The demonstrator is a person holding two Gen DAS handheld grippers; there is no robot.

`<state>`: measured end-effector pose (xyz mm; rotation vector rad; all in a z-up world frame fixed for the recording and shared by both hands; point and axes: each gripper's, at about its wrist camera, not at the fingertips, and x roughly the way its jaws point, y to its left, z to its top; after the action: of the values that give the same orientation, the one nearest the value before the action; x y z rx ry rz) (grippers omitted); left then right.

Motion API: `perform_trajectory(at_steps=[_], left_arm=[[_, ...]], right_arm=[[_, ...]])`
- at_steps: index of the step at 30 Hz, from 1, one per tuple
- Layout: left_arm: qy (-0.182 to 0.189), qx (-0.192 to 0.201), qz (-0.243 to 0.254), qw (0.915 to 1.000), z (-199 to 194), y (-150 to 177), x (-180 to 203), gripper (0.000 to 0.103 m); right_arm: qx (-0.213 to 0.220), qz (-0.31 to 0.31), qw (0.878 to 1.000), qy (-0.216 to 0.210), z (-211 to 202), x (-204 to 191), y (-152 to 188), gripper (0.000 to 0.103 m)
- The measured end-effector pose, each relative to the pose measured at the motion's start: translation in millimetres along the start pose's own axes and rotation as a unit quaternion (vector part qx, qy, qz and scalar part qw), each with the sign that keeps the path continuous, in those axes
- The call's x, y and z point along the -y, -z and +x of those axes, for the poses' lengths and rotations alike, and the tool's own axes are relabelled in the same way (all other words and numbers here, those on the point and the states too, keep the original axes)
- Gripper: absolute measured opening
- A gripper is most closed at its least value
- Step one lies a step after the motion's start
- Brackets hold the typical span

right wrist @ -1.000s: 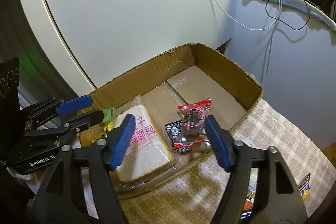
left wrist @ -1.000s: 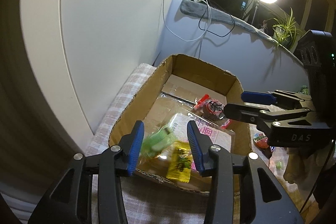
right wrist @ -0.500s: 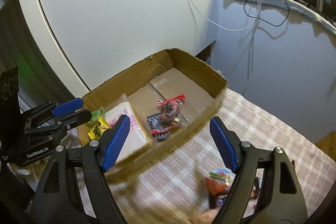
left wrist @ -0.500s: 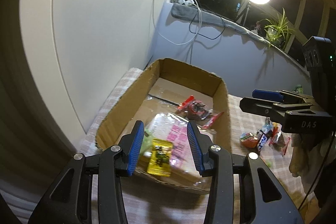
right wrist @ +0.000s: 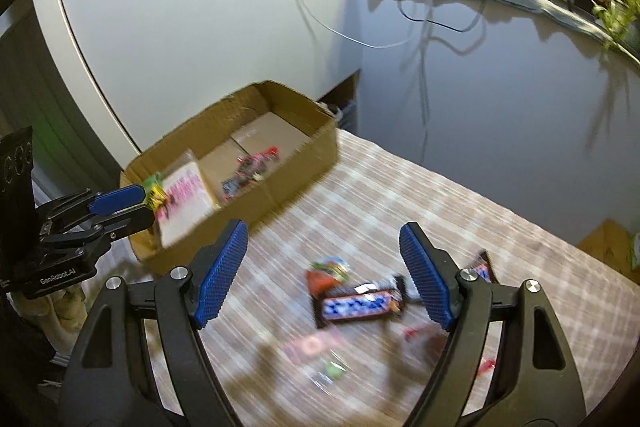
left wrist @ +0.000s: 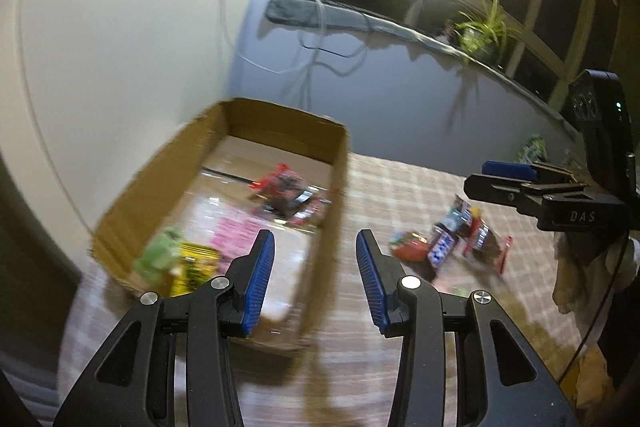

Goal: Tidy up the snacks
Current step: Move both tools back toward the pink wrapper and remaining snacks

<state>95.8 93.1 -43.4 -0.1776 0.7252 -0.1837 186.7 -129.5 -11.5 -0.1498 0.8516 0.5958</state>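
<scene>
Snacks lie loose on the cloth low in the right view, between and just beyond the wide, empty right gripper; it should centre on one bar before closing. Left gripper, half open, holds nothing, over the box rim.

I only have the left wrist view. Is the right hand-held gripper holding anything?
Observer: No. The right hand-held gripper is open, with nothing between its pads.
Operator: What is it aimed at?
Observer: In its own view, a brown chocolate bar with a blue label sits between its fingers, flat on the checked cloth, untouched.
Operator: Anything nearer to it?
Observer: A blurred pink packet lies on the cloth, hidden from your view.
</scene>
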Motion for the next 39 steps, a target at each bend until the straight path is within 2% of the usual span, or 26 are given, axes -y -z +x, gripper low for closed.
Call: perform_trajectory(at_steps=[6,13,15,19,22,25,31,39], left_arm=[[0.028,-0.019,0.02,0.9992,13,6,30,0.041],[0.052,-0.049,0.044,0.9965,33,17,60,0.041],[0.056,-0.056,0.048,0.9957,38,20,65,0.035],[0.062,-0.069,0.054,0.9943,46,25,71,0.027],[0.064,-0.079,0.062,0.9929,51,30,75,0.025],[0.067,-0.087,0.07,0.9915,55,34,80,0.023],[0.072,-0.097,0.077,0.9896,61,38,85,0.023],[0.08,-0.112,0.092,0.9862,71,42,93,0.023]], right_arm=[[-0.016,0.005,1.0,0.006,-11,22,26,0.081],[-0.046,-0.007,0.999,-0.002,-8,22,60,0.081],[-0.054,-0.008,0.999,-0.003,-5,19,68,0.08],[-0.075,0.004,0.997,-0.008,8,16,80,0.062],[-0.089,0.016,0.996,-0.009,20,16,87,0.054],[-0.1,0.024,0.995,-0.006,30,15,93,0.049],[-0.11,0.016,0.994,0.015,42,10,99,0.047],[-0.111,-0.013,0.993,0.037,42,7,102,0.031]])
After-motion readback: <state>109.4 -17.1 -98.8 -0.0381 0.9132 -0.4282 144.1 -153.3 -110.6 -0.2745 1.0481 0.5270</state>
